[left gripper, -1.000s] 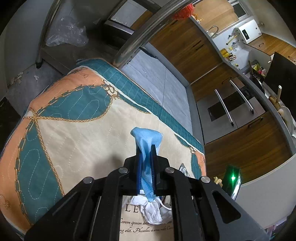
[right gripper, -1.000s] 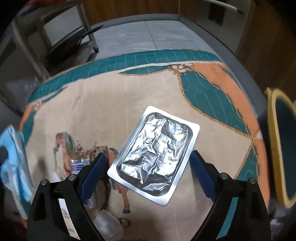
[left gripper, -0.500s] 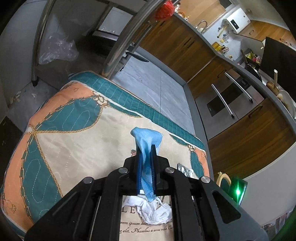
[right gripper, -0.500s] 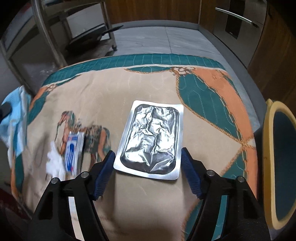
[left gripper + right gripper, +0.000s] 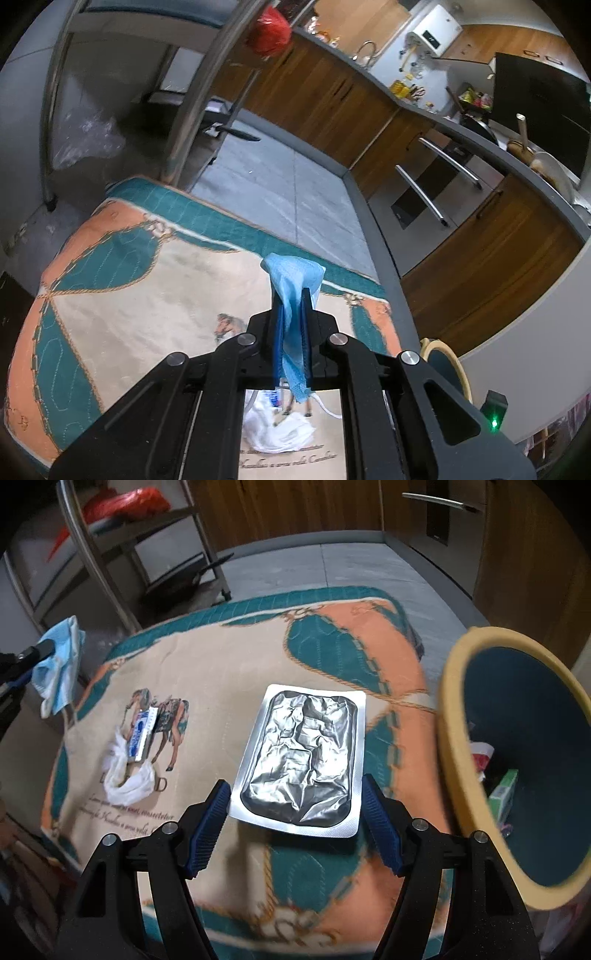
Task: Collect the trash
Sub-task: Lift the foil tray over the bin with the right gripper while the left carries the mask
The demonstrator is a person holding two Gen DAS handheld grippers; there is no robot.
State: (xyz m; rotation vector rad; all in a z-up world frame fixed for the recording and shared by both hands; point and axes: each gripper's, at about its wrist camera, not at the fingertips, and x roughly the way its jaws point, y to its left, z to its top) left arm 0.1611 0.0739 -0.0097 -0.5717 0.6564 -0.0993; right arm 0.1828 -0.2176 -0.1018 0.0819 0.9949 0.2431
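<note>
My left gripper (image 5: pixel 291 306) is shut on a light blue face mask (image 5: pixel 293 280) and holds it above the patterned cloth (image 5: pixel 129 295); the mask also shows at the left in the right wrist view (image 5: pixel 59 664). My right gripper (image 5: pixel 295 805) is open, its fingers either side of the near end of a silver foil blister pack (image 5: pixel 303 753) lying flat on the cloth. A white crumpled tissue (image 5: pixel 125 775) and a small blue-white packet (image 5: pixel 142 734) lie left of it. The tissue also shows under my left gripper (image 5: pixel 280 432).
A yellow-rimmed bin (image 5: pixel 454 746) with dark blue inside stands at the table's right edge, holding some trash. A metal shelf rack (image 5: pixel 110 554) stands behind the table. Wooden kitchen cabinets (image 5: pixel 480 266) and grey floor (image 5: pixel 280 192) lie beyond.
My left gripper has risen with the mask, so the table looks farther. My right gripper has pulled back and turned right, bringing the bin into view beside the foil pack.
</note>
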